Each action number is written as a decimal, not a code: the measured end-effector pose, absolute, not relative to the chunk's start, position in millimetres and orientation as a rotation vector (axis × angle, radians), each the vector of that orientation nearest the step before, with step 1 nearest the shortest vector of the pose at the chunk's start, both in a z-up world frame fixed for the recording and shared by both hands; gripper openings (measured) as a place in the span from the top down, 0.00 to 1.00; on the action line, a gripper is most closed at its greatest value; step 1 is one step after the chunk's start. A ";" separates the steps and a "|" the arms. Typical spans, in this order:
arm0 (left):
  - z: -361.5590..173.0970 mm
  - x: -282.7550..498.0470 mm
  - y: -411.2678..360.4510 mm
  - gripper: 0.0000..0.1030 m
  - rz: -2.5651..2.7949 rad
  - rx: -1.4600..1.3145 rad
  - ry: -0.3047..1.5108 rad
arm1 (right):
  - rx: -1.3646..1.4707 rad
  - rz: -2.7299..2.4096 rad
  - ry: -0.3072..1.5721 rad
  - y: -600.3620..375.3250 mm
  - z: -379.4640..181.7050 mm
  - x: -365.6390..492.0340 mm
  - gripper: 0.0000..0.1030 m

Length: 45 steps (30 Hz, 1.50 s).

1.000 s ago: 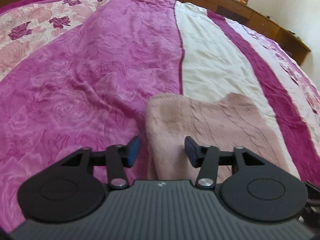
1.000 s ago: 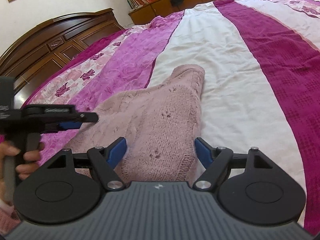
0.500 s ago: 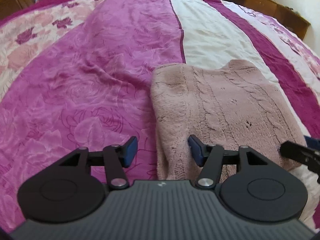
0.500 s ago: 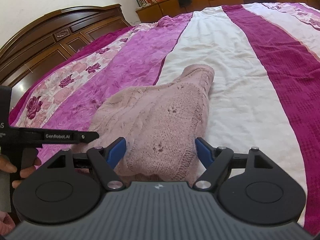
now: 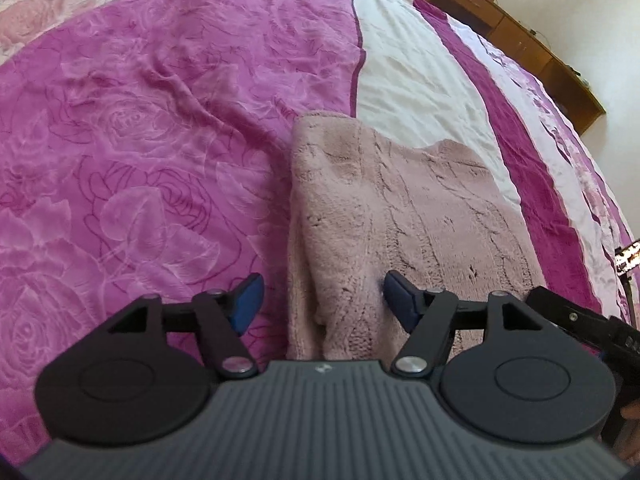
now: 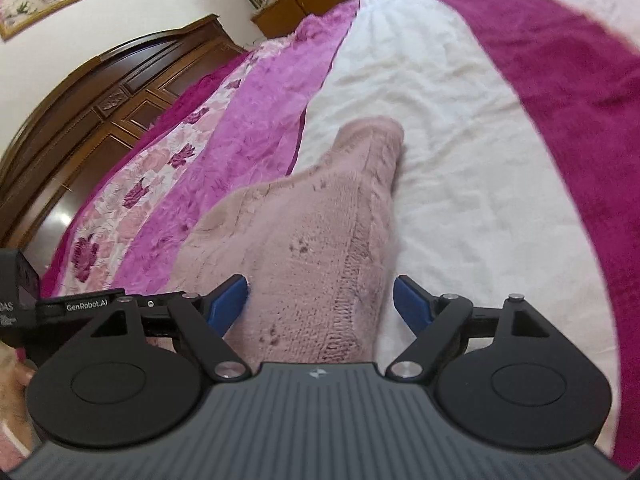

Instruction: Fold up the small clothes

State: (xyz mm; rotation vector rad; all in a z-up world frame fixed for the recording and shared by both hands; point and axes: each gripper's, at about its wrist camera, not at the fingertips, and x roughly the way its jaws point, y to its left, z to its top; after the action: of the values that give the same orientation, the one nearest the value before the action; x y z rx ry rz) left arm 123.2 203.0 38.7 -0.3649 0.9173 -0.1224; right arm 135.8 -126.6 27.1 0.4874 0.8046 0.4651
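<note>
You are holding the left gripper (image 5: 320, 300) and right gripper (image 6: 320, 300) wide apart, each straddling a near corner of the pink sweater (image 5: 400, 216), ready to pinch. The sweater is lying flat mid-frame on the bed (image 5: 140, 140), probably for folding.

Pink knitted sweater (image 5: 400, 216), fuzzy, cable-stitched, lying flat and folded on the bed (image 5: 140, 140). Its near edge sits between the spread left fingers (image 5: 248, 302); its right side runs ahead between the right fingers (image 6: 228, 300).
</note>
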 end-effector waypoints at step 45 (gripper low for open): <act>27.2 69.2 113.8 0.57 -0.362 -0.441 0.944 | 0.549 0.376 0.822 -223.9 1.4 59.0 0.47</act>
State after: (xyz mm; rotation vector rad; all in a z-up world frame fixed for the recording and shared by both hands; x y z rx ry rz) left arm 69.2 113.8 27.2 -0.4408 0.9440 -0.3619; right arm 59.0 -223.9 1.4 0.5491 0.8224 0.3765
